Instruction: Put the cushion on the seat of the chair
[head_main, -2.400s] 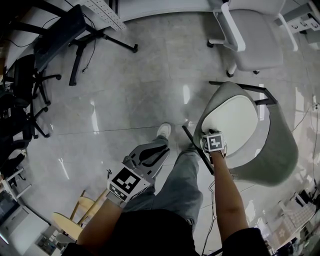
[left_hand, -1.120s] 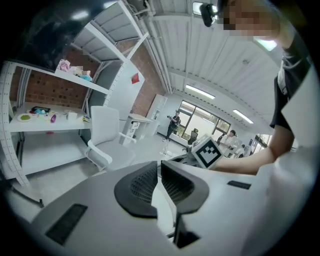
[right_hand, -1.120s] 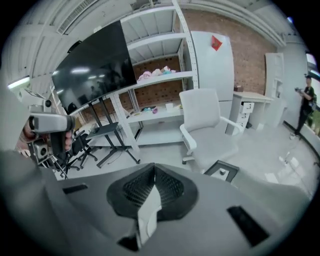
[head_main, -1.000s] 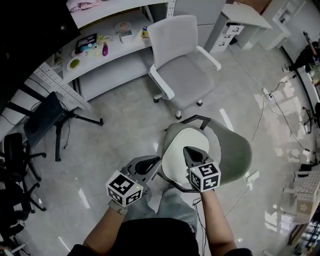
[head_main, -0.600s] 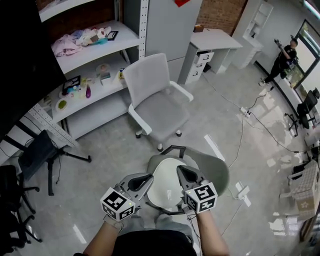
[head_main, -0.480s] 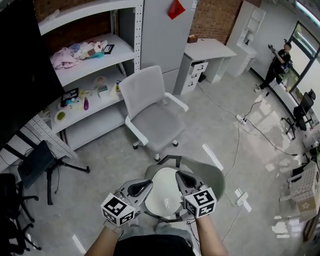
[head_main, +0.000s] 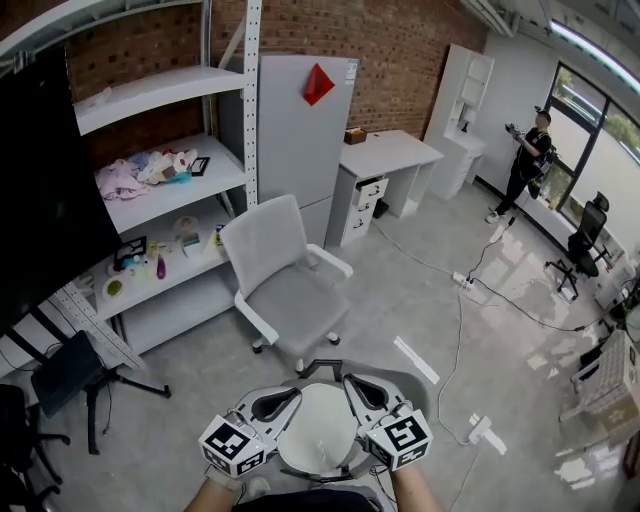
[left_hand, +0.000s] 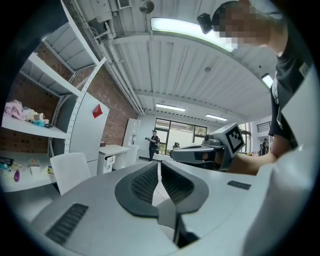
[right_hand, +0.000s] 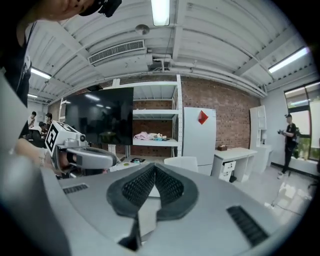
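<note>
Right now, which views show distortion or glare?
Head view: fisheye curves the shelving, and the window glows pale. Left gripper view: dark round border, ceiling lamp overexposed. Right gripper view: same border, top lamp glaring.

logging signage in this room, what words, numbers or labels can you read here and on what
No readable text in any view.
Left cube and right cube: black-and-white square patterns only, no letters or numbers.
Red diamond on the white cabinet: no print can be made out on it.
Shelf items: any labels are too small to read.
</note>
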